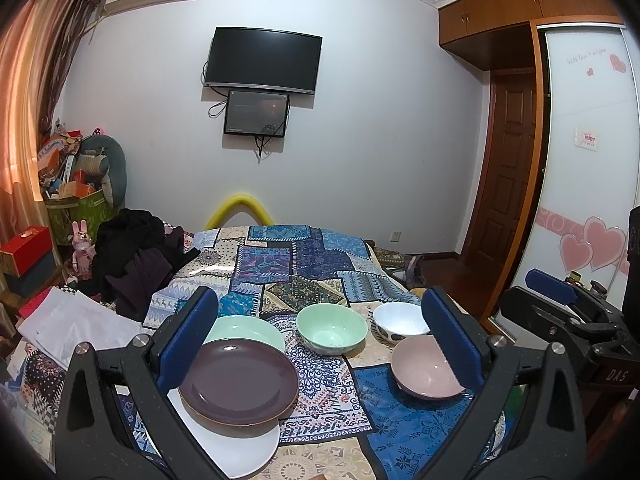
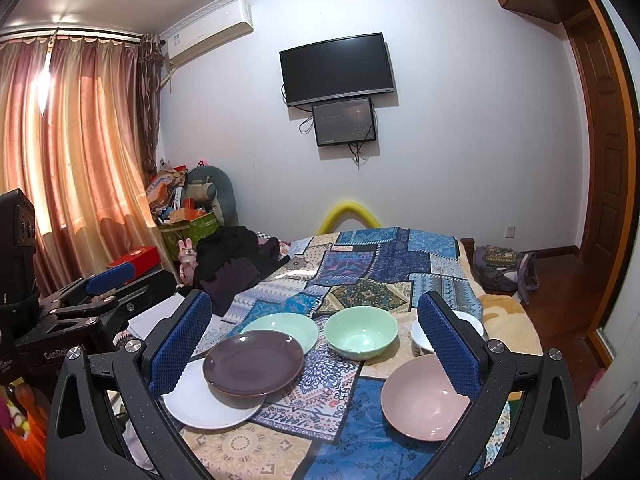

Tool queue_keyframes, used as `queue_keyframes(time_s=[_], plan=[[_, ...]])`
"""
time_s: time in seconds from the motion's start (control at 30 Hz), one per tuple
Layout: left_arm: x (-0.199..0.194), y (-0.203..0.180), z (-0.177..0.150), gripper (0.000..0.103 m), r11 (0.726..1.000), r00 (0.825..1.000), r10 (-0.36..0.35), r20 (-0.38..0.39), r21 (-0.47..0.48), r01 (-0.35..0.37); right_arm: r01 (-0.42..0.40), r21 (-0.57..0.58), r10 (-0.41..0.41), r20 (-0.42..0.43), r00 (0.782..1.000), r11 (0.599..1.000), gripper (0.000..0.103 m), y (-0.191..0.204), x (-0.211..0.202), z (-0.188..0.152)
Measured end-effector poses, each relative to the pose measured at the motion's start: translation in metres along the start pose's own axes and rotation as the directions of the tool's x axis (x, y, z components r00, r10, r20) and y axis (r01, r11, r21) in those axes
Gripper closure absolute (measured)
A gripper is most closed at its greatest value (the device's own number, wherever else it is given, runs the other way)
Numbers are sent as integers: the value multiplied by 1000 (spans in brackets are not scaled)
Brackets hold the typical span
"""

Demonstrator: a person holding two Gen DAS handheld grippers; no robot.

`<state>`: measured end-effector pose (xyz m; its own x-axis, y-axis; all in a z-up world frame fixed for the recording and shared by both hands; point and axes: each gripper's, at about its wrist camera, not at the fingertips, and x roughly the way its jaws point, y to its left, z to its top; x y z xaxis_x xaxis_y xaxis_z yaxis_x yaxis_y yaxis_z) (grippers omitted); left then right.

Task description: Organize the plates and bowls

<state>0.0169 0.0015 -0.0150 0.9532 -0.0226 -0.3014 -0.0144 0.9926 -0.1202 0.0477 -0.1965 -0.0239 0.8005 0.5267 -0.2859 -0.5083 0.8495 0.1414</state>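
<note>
On the patchwork cloth, a purple plate [image 1: 239,382] [image 2: 253,362] lies on a white plate [image 1: 244,450] [image 2: 200,408], overlapping a mint plate [image 1: 246,330] [image 2: 286,328] behind. A mint bowl [image 1: 332,330] [image 2: 361,332] stands in the middle. A white bowl [image 1: 400,320] [image 2: 424,338] and a pink bowl [image 1: 424,368] [image 2: 424,400] stand on the right. My left gripper [image 1: 320,340] is open and empty, above the dishes. My right gripper [image 2: 316,346] is open and empty, also above them; it shows in the left wrist view [image 1: 560,304].
The patchwork cloth [image 1: 320,264] [image 2: 380,264] covers a bed. Dark clothes [image 1: 136,256] [image 2: 236,264] are heaped at its left. White papers [image 1: 76,324] lie by the left edge. Boxes and clutter [image 1: 72,184] stand at the back left. A wardrobe [image 1: 588,160] is on the right.
</note>
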Motion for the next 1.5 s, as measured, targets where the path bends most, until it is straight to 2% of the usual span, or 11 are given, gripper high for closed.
queue_keyframes(time_s=[0.33,0.57,0.97,1.13,1.33,1.43,1.5], plan=[[3,3,-3,0,1000,1000,-2,-7,-10,1,1,-2,-1,-7,1000,1000,0,1,3,-1],[13,14,-7,0,1000,1000,4,-29,-27,-4,-2,0,2,-41,999,1000,0,3,18,-4],[52,63,-22,0,997,993,32,-112,-71,-40,4,-26,-7,-138,990,1000,0,12,65,-15],[80,97,-37,0,992,977,82,-199,-76,-99,-3,-40,-5,-199,980,999,0,18,93,-23],[114,139,-62,1,985,943,106,-315,-98,-143,-39,-35,26,-317,948,999,1,26,137,-39],[128,152,-73,15,983,920,135,-368,-67,-171,-46,-42,28,-356,934,998,4,29,153,-47],[140,163,-82,18,982,903,138,-408,-64,-179,-56,-44,34,-391,920,997,6,31,167,-52]])
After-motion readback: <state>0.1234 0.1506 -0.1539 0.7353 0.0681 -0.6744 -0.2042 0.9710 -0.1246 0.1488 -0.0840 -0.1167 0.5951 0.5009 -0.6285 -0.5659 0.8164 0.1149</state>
